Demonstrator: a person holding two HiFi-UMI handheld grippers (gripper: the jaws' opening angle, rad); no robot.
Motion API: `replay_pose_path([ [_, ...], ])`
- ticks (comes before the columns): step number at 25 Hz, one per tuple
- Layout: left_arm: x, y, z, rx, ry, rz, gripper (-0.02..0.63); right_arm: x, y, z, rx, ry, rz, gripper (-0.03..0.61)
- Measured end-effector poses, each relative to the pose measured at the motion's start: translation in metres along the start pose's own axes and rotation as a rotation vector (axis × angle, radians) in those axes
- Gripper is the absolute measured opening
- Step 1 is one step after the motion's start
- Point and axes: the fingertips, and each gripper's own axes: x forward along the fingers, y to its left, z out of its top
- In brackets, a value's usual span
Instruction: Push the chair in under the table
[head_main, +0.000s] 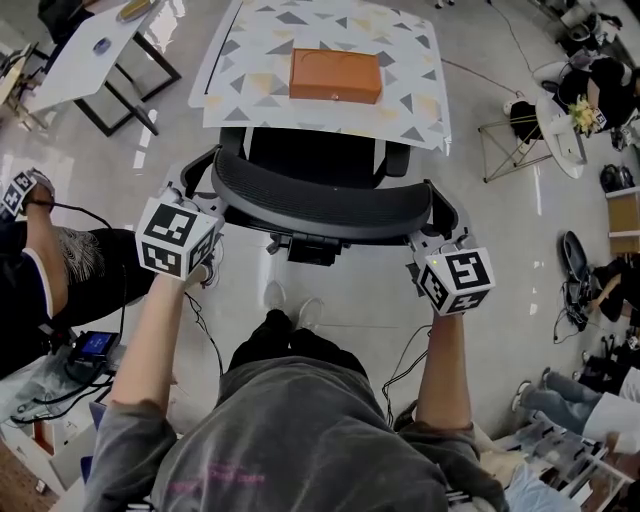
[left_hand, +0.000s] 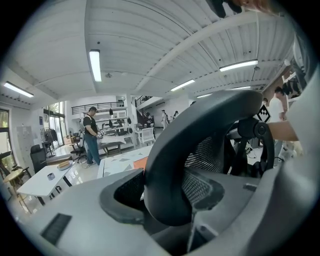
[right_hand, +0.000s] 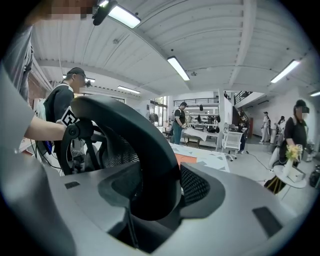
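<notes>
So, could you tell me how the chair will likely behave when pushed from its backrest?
The chair probably glides easily on the glossy floor, though its feet aren't visible. Its thin mesh backrest may flex or recline slightly before the chair moves. With the left tool and right tool clamped at opposite ends, uneven pressure would likely swivel it.

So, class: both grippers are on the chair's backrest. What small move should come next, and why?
Probably a short, even push straight forward with both. The left gripper and right gripper each have jaws closed on the chair at its backrest rim, one at each end, and its seat shows almost wholly outside the table edge.
</notes>
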Motion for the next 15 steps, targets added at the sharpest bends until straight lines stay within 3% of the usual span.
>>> replay_pose_path([
  [15,-0.031,-0.014,0.004,0.013,-0.014,0.041,0.241,-0.027,0.009,0.007,0.006,-0.035,-0.019,0.227],
])
